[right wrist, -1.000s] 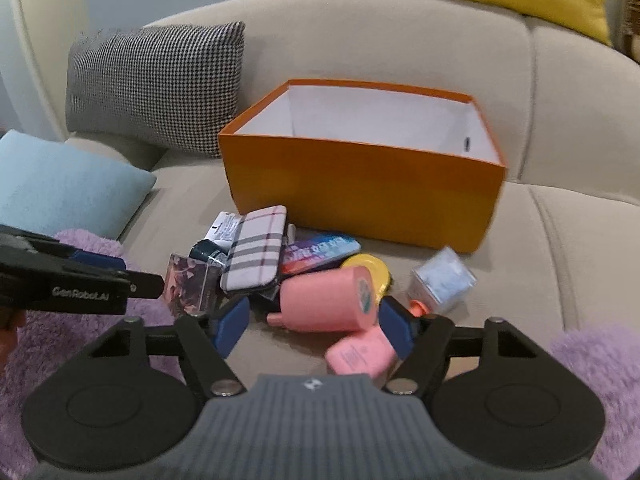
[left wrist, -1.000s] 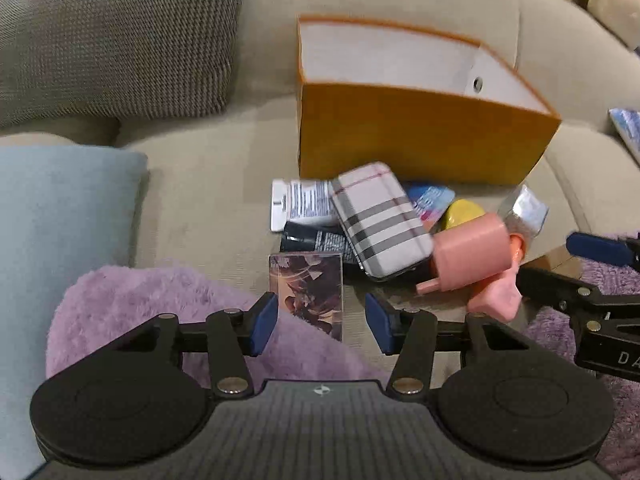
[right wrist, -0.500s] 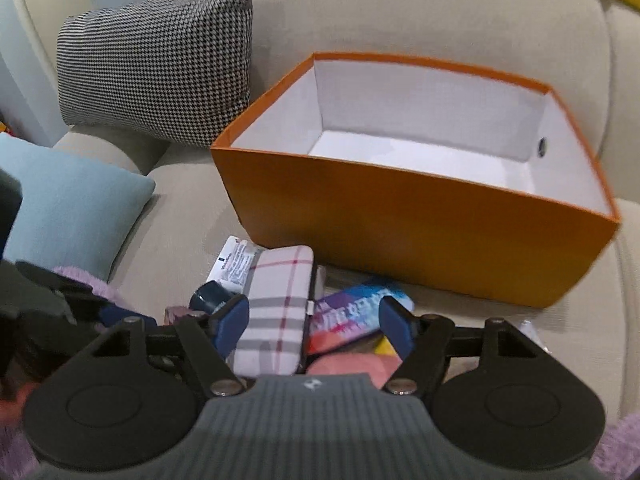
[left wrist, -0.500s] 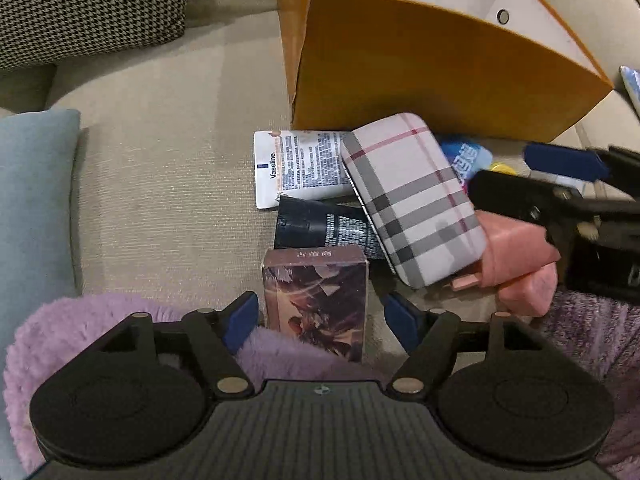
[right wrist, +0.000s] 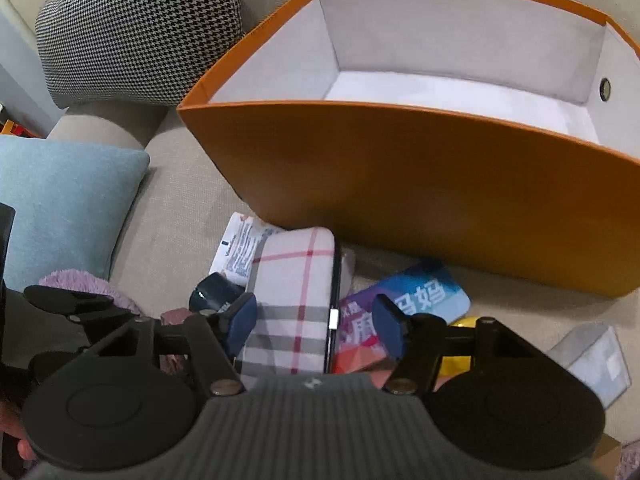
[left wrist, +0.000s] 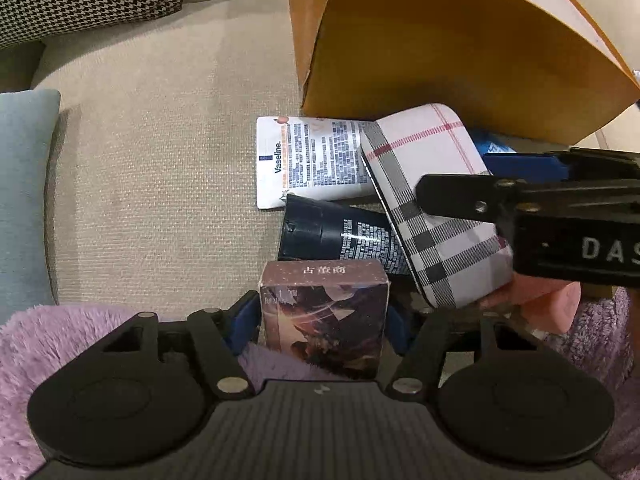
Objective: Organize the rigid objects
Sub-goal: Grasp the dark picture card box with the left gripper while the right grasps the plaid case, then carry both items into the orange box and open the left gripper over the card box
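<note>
Left wrist: card box point(left wrist: 324, 312) between hand-held gripper point(left wrist: 322, 320) fingers (open).

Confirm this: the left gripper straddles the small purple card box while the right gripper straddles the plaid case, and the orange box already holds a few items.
Not quite: the orange cardboard box shows a bare white interior in the right wrist view. The left gripper does straddle the small purple card box, and the right gripper the plaid hard case.

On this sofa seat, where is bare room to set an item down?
Bare: the orange box's white floor, and the beige seat between the blue cushion and Vaseline tube. Crowded: the pile before the box, around the plaid case, where both grippers work.
</note>
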Available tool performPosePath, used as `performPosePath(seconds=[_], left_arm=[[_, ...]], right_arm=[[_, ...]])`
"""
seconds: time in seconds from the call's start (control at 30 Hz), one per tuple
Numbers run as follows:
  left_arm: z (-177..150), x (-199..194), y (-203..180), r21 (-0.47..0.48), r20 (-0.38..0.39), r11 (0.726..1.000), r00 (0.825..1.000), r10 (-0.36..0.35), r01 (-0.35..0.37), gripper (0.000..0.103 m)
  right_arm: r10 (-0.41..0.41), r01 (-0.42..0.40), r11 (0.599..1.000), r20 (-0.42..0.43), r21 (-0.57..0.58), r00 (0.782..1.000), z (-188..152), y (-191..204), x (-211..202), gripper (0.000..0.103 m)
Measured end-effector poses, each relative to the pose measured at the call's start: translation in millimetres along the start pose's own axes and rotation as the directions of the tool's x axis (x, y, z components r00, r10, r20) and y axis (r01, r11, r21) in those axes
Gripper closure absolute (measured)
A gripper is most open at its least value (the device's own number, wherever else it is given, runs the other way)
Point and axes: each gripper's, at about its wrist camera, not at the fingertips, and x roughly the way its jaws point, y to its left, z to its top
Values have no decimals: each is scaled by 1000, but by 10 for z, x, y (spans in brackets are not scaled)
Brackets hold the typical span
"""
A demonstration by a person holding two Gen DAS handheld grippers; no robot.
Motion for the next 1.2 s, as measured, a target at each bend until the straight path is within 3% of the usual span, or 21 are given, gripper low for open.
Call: performPosePath(seconds=[0.13, 0.23, 0.3, 0.37, 0.5, 0.87, 1.03, 1.2], left_arm=[[-32, -61, 14, -17, 28, 1000, 1000, -12, 13, 37], [-38, -81, 2, -23, 48, 1000, 999, -10, 11, 37], [-52, -133, 11, -32, 64, 999, 998, -11, 13, 37], [-117, -168, 42, -40, 84, 999, 996, -15, 18, 37], [-201, -274, 70, -51, 131, 998, 991, -16, 23, 37], [-325, -832, -40, -100, 289, 993, 957, -34, 65, 38], [-202, -1167, -122, -87, 371, 993, 927, -47, 86, 38], [76, -1503, -229, -64, 443, 992, 894, -71, 110, 38]], right_arm=[[46, -45, 999, -10, 14, 999, 29, 21, 92, 48], [50, -49, 998, -20, 30, 999, 30, 48, 97, 51], [43, -43, 999, 5, 11, 999, 13, 74, 26, 58], [71, -71, 997, 41, 2, 997, 4, 78, -88, 75], [61, -60, 998, 72, -24, 996, -23, 123, -267, 84], [32, -31, 999, 178, -10, 984, -122, 48, -691, 87], [43, -36, 999, 261, -31, 964, -48, 52, -1028, 87], [67, -48, 997, 360, -60, 931, 92, 48, -1399, 87]])
